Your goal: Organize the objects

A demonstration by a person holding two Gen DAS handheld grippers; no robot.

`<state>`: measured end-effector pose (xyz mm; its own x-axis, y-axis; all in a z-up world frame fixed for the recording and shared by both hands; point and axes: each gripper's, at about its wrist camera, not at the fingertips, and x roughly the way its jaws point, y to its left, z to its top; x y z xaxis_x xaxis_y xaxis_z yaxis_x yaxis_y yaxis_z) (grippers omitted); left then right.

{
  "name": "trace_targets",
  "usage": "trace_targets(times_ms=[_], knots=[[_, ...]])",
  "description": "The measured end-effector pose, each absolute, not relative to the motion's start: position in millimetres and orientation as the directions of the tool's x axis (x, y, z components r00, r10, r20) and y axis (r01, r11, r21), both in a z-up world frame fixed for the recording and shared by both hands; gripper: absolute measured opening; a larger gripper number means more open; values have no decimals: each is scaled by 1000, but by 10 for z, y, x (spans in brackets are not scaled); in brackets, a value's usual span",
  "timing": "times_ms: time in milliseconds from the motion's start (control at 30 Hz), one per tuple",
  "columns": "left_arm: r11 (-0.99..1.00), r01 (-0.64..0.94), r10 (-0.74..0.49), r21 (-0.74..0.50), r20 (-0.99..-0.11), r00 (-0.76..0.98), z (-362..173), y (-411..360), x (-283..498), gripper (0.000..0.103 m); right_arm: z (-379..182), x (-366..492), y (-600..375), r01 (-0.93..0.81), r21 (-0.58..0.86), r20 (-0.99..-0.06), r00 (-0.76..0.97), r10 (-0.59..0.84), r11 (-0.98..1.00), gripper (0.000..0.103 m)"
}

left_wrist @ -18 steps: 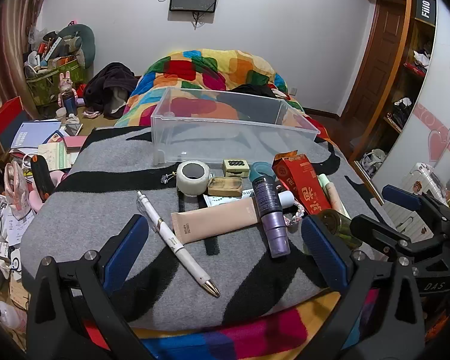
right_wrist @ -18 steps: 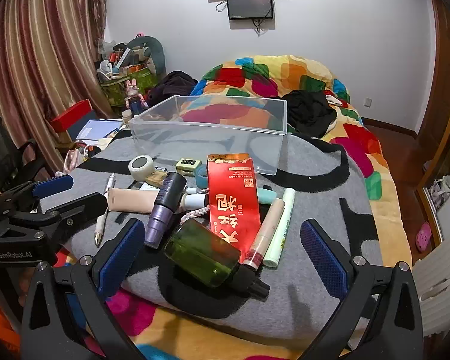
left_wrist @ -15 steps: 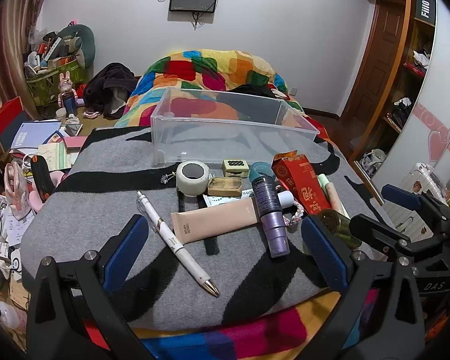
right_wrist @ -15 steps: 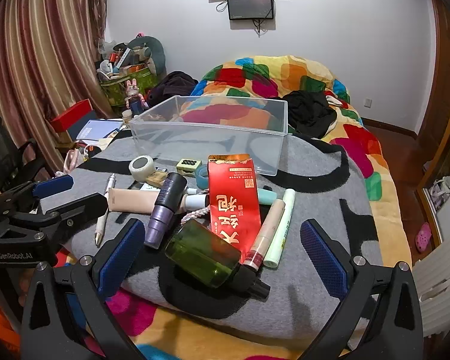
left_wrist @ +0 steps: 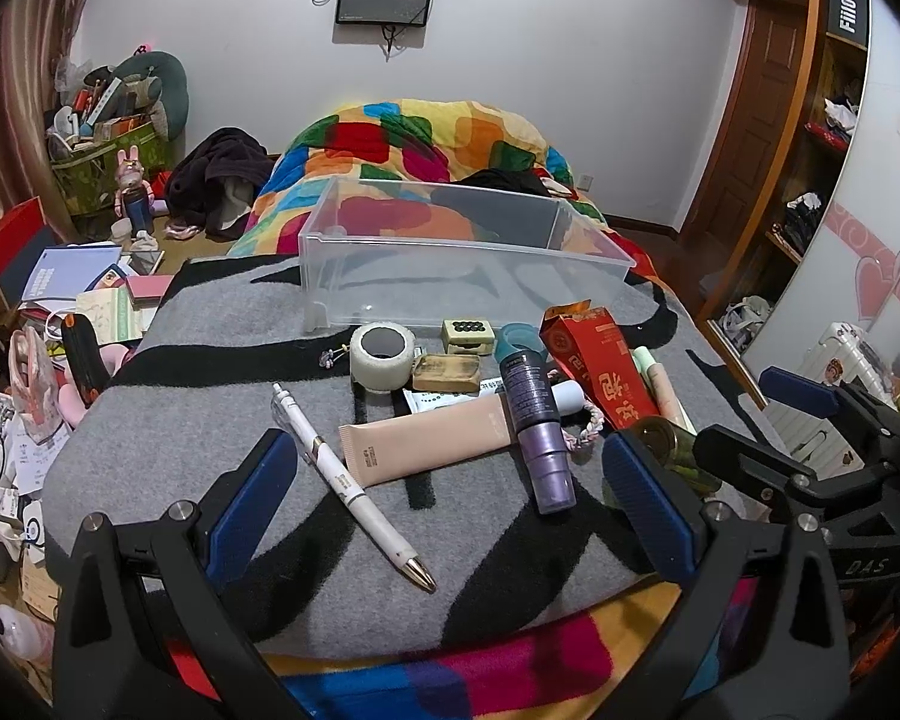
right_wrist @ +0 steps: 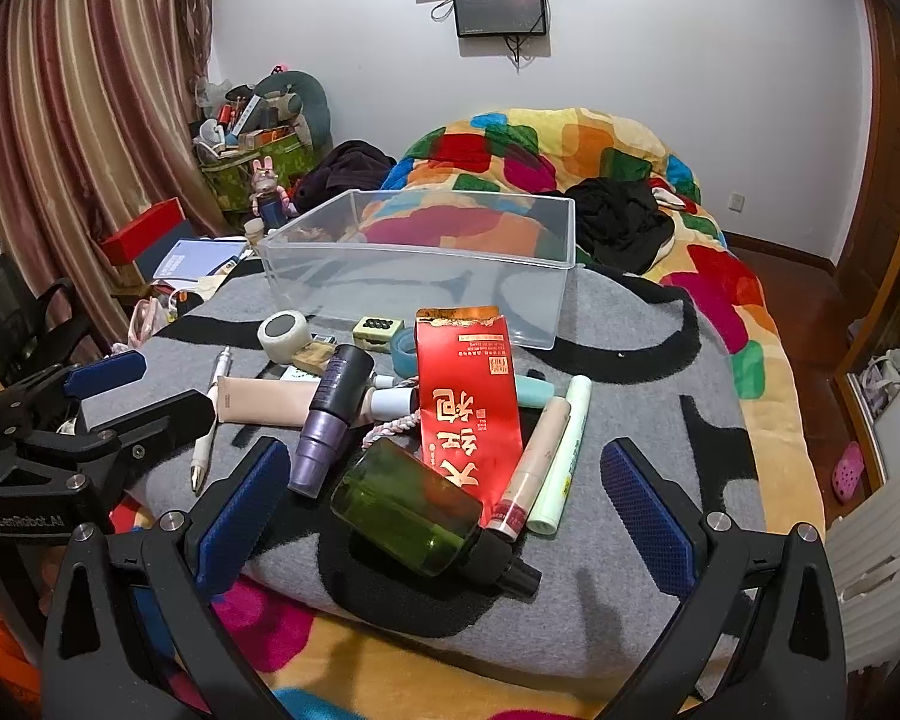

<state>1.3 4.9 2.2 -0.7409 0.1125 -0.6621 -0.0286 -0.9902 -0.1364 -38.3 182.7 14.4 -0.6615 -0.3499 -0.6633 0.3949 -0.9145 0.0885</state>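
Loose items lie on a grey and black blanket in front of an empty clear plastic bin. There is a white pen, a beige tube, a purple bottle, a tape roll, a red box and a green bottle. My left gripper is open and empty, low in front of the pen and tube. My right gripper is open and empty, either side of the green bottle.
A colourful quilt and dark clothes lie behind the bin. Books, boxes and clutter crowd the floor at left. A wardrobe and shelves stand at right. Two slim tubes lie beside the red box.
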Motion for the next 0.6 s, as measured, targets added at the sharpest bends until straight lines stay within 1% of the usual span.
trace_targets(times_ms=[600], knots=[[-990,-31,113,-135,-657,-745,46,56,38,103,129,-421,1865,386,99,-669,-656,-349,-917,103]])
